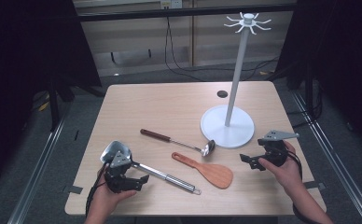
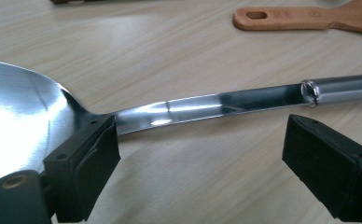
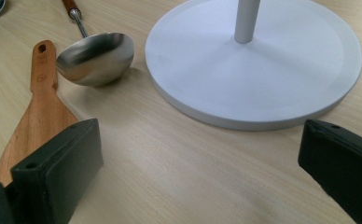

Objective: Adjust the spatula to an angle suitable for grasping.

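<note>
A steel turner point(image 1: 156, 172) lies at the table's front left, its shiny blade point(image 1: 115, 150) just beyond my left hand. My left gripper point(image 1: 139, 173) is open and low over the table beside the turner's neck point(image 2: 207, 105), one jaw next to the blade; I cannot tell if it touches. A wooden spatula point(image 1: 208, 170) lies in the front middle, its handle point(image 2: 305, 18) beyond the turner. A brown-handled ladle point(image 1: 173, 139) rests with its bowl point(image 3: 95, 58) beside the white hook stand's round base point(image 1: 226, 127). My right gripper point(image 1: 254, 151) is open near that base point(image 3: 254, 65), holding nothing.
The stand's white pole point(image 1: 236, 74) rises to a ring of hooks point(image 1: 247, 22). A dark round hole point(image 1: 222, 94) sits in the table's far side. Black frame bars and cables lie beyond the back edge. Bare wood spans the far left of the table point(image 1: 137, 102).
</note>
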Tool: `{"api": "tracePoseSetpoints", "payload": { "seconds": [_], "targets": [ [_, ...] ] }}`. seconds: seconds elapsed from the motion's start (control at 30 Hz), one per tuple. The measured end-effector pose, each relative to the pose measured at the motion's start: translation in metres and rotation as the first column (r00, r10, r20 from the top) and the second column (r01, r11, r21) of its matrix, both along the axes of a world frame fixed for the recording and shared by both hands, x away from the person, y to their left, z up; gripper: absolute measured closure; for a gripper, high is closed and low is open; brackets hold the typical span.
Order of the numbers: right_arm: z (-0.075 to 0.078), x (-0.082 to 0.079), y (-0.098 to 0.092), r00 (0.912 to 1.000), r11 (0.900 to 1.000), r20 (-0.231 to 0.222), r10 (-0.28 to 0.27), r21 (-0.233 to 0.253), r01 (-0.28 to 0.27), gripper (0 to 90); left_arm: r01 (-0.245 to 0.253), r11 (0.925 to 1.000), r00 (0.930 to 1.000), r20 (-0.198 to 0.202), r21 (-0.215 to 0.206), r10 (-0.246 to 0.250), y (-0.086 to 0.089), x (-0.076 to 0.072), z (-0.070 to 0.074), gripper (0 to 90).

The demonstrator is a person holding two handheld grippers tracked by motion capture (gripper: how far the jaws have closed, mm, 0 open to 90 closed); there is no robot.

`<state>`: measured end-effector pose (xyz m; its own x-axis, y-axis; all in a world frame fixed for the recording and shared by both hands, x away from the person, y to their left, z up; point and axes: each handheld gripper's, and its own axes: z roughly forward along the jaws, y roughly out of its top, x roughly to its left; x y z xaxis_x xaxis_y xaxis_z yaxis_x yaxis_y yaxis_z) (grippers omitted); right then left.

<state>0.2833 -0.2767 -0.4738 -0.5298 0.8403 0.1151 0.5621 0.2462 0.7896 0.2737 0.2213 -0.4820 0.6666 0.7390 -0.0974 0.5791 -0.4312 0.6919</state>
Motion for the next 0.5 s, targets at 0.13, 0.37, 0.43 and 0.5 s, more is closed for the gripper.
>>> {"api": "tracePoseSetpoints", "payload": {
  "seconds": [0.13, 0.37, 0.43, 0.5],
  "targets": [
    [-0.0004, -0.0002, -0.0012, 1.0, 1.0, -0.003, 0.0, 0.005, 0.0, 0.0, 0.012, 0.9999, 0.9999, -0.005, -0.007, -0.012, -0.0023, -0.0005, -0.0002, 14.3],
    [-0.0009, -0.002, -0.0025, 0.9999, 1.0, -0.01, -0.003, -0.002, 0.003, 0.0, 0.06, 0.9982, 0.9974, -0.041, -0.007, -0.06, -0.0039, 0.0001, -0.0008, 29.6],
    [-0.0007, -0.002, -0.0033, 1.0, 1.0, -0.007, -0.006, -0.002, 0.006, 0.0, 0.069, 0.9976, 0.9966, -0.046, -0.006, -0.069, -0.0043, 0.0, -0.0008, 36.7],
    [-0.0004, -0.002, -0.0034, 1.0, 1.0, -0.007, -0.005, 0.0, 0.005, 0.0, 0.096, 0.9953, 0.9937, -0.059, 0.011, -0.095, -0.005, -0.001, -0.0003, 41.7]
  ]
}}
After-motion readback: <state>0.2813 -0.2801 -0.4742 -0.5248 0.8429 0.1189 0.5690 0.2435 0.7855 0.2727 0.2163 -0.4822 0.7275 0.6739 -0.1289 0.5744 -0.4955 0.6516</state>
